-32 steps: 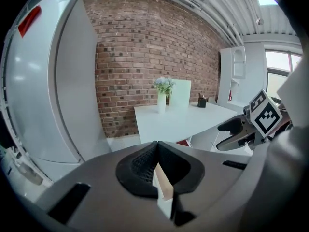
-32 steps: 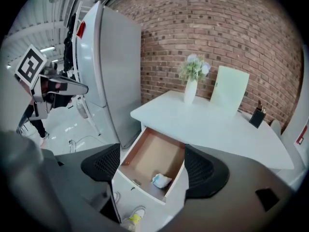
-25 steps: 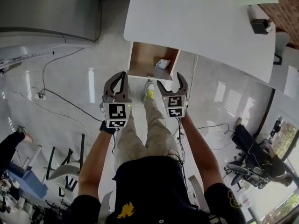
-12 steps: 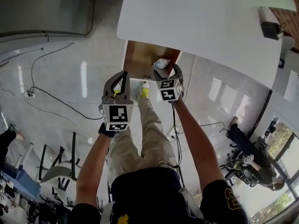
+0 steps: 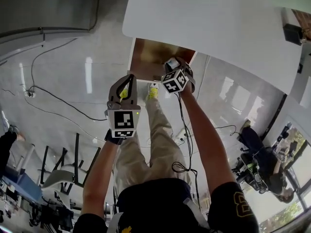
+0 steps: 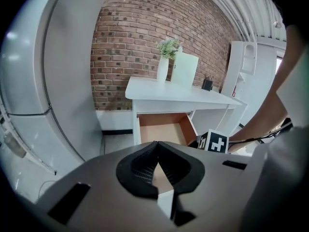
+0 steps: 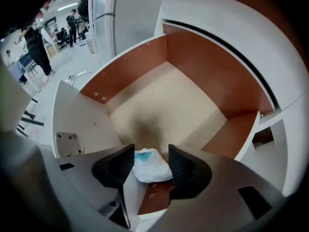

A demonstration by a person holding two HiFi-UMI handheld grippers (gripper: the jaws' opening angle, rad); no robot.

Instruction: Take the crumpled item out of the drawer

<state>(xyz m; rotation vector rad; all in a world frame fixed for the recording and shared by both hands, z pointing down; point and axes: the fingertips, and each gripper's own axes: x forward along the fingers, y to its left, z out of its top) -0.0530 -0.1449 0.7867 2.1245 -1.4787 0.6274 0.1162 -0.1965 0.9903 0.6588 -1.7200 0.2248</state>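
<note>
A white crumpled item [image 7: 150, 166] with a blue patch lies at the front right corner of the open wooden drawer [image 7: 169, 95], under the white table [image 5: 209, 23]. My right gripper [image 7: 151, 154] reaches down into the drawer. Its jaws are closing, and the crumpled item fills the gap between the two pads. In the head view the right gripper [image 5: 177, 68] covers most of the crumpled item [image 5: 171, 62] at the drawer's [image 5: 146, 57] right side. My left gripper [image 5: 127, 79] hangs in front of the drawer, shut and holding nothing; the left gripper [image 6: 157, 149] view shows the drawer [image 6: 164, 129] ahead.
Cables [image 5: 53, 101] run across the glossy floor on the left, and black chair frames [image 5: 63, 169] stand at the lower left. A vase with a plant [image 6: 164, 66] stands on the table against the brick wall. A grey cabinet [image 6: 48, 81] rises to the left of the table.
My right gripper has moved forward and down into the drawer, and its jaws have narrowed around the crumpled item. The left gripper has hardly moved.
</note>
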